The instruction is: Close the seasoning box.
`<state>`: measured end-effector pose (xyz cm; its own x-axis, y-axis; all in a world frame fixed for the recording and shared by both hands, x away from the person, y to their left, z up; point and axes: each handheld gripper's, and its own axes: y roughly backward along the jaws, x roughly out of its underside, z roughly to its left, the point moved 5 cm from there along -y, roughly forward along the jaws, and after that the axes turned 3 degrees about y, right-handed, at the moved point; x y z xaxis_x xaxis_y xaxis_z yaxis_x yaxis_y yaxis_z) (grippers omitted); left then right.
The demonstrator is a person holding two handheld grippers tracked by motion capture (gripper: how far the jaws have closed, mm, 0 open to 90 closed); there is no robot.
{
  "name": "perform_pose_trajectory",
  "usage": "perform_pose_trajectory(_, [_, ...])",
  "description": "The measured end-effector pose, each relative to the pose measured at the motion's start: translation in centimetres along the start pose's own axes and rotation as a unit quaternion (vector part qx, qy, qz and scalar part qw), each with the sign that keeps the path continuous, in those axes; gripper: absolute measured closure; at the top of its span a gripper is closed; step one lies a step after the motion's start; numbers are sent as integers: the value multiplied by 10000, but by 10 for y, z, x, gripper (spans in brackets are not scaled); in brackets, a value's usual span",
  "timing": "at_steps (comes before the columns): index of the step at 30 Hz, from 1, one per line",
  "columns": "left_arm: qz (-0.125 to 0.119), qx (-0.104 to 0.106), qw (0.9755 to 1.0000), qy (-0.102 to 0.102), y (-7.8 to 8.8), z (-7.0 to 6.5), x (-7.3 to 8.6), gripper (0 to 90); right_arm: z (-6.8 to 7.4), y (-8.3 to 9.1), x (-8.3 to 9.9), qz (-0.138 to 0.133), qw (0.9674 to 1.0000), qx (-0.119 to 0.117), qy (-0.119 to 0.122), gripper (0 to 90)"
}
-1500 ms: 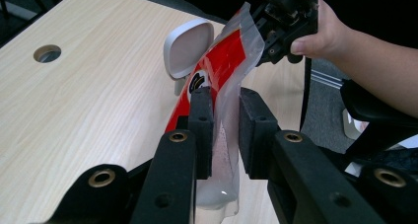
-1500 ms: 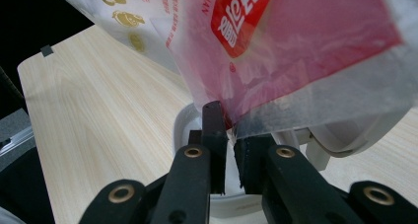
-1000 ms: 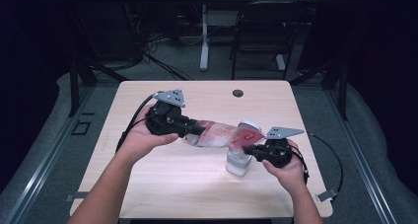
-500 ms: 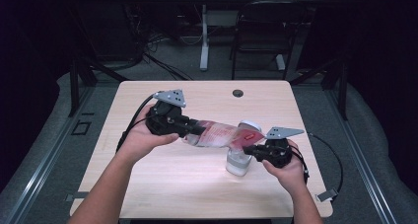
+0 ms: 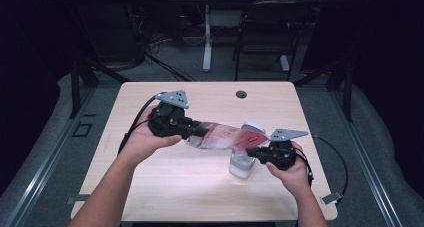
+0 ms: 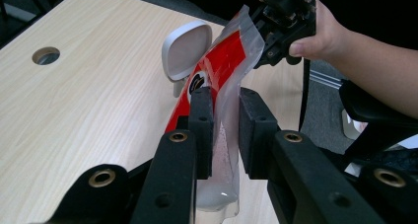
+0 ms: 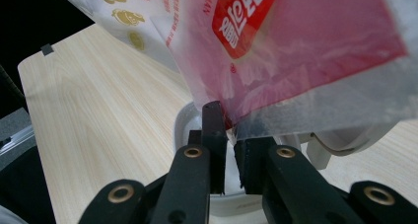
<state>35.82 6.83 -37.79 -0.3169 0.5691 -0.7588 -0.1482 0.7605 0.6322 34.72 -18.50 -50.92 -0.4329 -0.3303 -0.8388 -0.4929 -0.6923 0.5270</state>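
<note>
A clear plastic bag [image 5: 225, 136] with red print and white powder inside is stretched between both grippers above the table. My left gripper [image 5: 197, 132] is shut on one end of it; in the left gripper view the pads [image 6: 202, 115] pinch the bag [image 6: 217, 81] where the powder sits. My right gripper [image 5: 252, 152] is shut on the other end, its jaws [image 7: 230, 120] clamping the bag's lower corner [image 7: 296, 41]. Under that corner stands a white container [image 5: 241, 166] with its flip lid [image 6: 186, 49] raised; its rim [image 7: 183, 123] lies just behind my right jaws.
The light wooden table [image 5: 165, 187] has a round cable hole [image 5: 241, 94] near its far edge. Cables trail from both grippers over the table's sides. A small clip [image 5: 331, 198] lies at the right front corner. Dark floor and furniture legs lie beyond the table.
</note>
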Motion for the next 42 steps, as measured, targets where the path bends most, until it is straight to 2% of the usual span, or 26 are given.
perform_pose_trajectory(42, [-41,12,10000,-65,-2,-3,-8,782,0,1,3,87,9999,-70,15,835])
